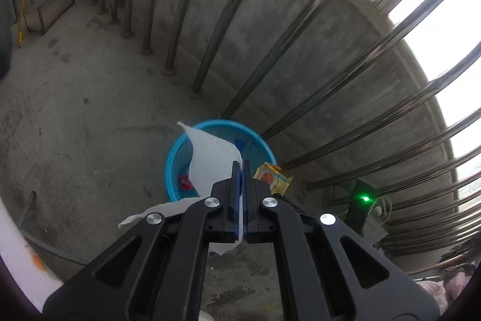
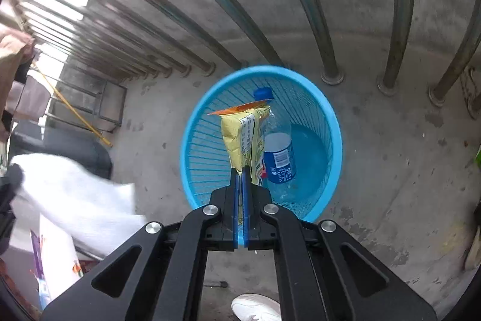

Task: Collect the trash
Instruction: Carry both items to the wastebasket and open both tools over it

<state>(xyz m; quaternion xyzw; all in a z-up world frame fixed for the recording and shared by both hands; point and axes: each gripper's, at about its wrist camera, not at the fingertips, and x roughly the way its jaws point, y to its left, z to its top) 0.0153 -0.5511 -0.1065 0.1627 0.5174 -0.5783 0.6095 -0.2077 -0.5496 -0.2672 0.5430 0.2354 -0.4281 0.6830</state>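
Note:
A round blue plastic basket stands on the concrete floor by the railing. My left gripper is shut on a white paper tissue, which hangs in front of the basket's near side. My right gripper is shut on a yellow snack wrapper, held upright over the basket's opening. The same yellow snack wrapper shows in the left wrist view beside the basket's right rim. Inside the basket lie a plastic bottle with a blue cap and blue label and a small red scrap.
Steel railing bars rise from the floor just behind the basket. A white shoe is at the bottom edge. The blurred white tissue fills the left of the right wrist view. A device with a green light sits by the railing.

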